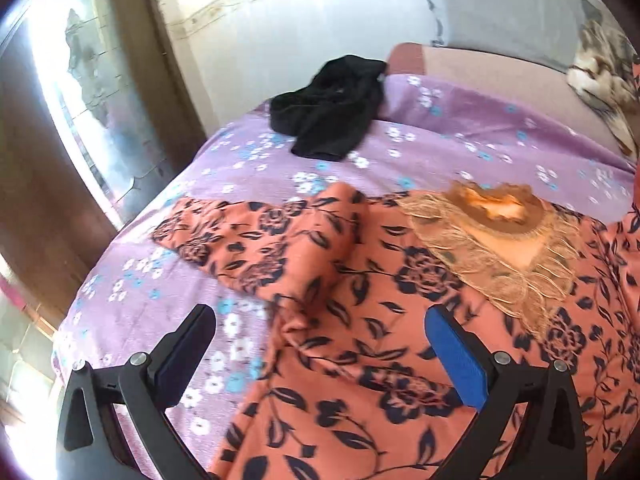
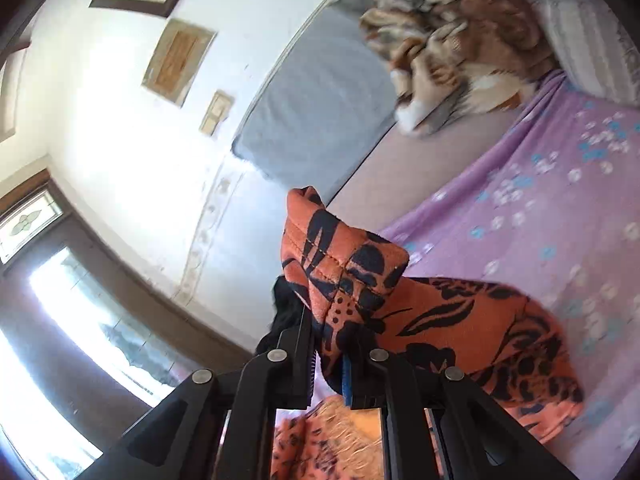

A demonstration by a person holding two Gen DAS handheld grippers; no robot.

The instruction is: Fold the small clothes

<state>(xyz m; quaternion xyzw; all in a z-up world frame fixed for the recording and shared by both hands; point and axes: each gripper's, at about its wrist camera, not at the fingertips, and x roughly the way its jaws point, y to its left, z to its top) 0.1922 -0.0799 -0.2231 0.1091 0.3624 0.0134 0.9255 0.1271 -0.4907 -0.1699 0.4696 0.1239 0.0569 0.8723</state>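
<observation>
An orange dress with dark floral print lies spread on the purple bedsheet, its fringed tan neckline toward the right. One sleeve lies folded across at the left. My left gripper is open and empty, hovering over the dress's left edge. My right gripper is shut on a bunched part of the orange dress and holds it lifted above the bed; the rest trails down to the right.
A crumpled black garment lies at the far side of the purple floral sheet. A brown patterned blanket and grey headboard cushion are at the bed's head. A glass door is to the left.
</observation>
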